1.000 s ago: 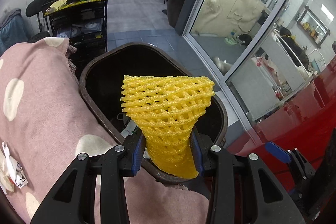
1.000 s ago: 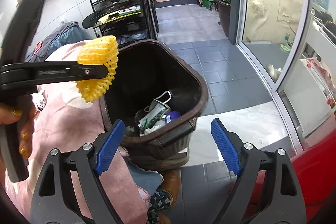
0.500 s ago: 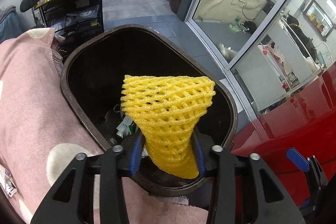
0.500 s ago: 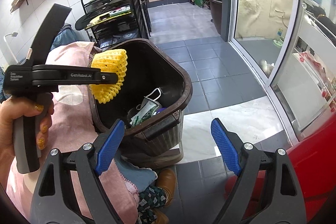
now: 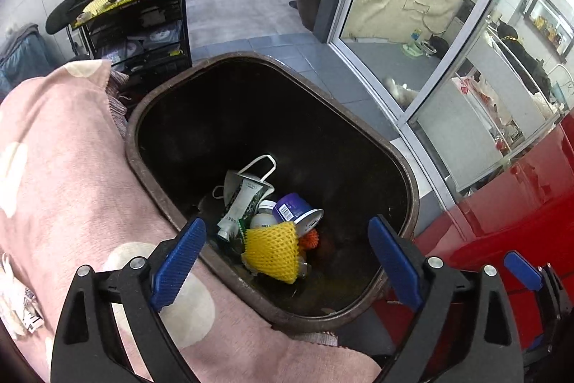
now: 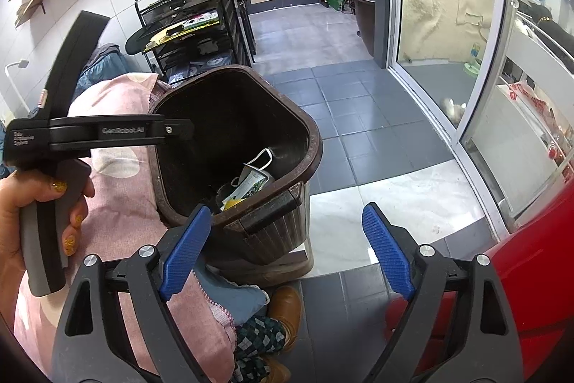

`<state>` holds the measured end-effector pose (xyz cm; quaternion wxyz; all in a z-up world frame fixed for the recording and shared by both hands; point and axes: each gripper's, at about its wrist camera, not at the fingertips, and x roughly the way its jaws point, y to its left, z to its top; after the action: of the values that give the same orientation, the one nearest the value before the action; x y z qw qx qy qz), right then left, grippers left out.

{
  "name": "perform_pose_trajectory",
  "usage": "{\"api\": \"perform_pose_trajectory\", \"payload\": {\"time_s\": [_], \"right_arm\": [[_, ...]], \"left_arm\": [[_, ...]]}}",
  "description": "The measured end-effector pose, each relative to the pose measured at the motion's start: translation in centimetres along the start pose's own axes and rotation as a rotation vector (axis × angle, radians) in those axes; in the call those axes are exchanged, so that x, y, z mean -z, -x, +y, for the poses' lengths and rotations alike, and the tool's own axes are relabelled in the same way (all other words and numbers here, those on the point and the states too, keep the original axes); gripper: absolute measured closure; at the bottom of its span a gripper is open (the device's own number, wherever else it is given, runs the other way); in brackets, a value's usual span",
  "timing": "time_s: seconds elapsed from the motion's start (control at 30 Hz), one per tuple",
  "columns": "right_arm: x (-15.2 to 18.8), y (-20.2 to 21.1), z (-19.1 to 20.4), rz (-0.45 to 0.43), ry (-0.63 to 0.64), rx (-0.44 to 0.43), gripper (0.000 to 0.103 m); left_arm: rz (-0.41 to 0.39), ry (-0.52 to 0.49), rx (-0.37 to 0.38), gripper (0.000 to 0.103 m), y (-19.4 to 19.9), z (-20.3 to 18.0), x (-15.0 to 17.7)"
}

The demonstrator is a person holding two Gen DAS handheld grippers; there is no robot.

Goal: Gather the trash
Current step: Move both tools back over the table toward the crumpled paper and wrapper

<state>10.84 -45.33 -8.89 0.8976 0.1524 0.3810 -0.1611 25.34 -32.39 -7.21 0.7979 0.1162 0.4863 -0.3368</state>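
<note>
A yellow foam fruit net [image 5: 271,251] lies inside the dark brown trash bin [image 5: 401,167] on top of other trash: a white face mask [image 5: 251,171], a squeezed tube [image 5: 240,207] and a purple cup [image 5: 296,210]. My left gripper [image 5: 287,261] is open and empty above the bin's near rim. My right gripper [image 6: 287,250] is open and empty, lower and beside the bin [image 6: 272,221]. The left gripper also shows in the right wrist view [image 6: 179,130], over the bin. A bit of the net [image 6: 231,203] shows there.
A pink spotted blanket [image 5: 61,174] lies left of the bin, with a small wrapper [image 5: 14,307] on it. A black wire shelf cart [image 5: 136,17] stands behind. Glass doors [image 5: 412,24] are to the right. A red surface [image 5: 502,221] is at the right edge.
My left gripper has opened and let go of the yellow foam net, which has dropped into the bin. The left gripper moved further over the bin before that.
</note>
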Motion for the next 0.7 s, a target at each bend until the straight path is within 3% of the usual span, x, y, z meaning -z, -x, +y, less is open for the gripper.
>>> {"api": "perform_pose_trajectory", "payload": {"time_s": [0.2, 0.7], "right_arm": [[0.1, 0.0, 0.3, 0.004, -0.001, -0.013, 0.017], [-0.7, 0.9, 3.3, -0.024, 0.051, -0.071, 0.017]], "left_arm": [[-0.062, 0.028, 0.028, 0.01, 2.3, 1.1, 0.4], [-0.243, 0.109, 0.015, 0.006, 10.4, 5.7, 4.1]]}}
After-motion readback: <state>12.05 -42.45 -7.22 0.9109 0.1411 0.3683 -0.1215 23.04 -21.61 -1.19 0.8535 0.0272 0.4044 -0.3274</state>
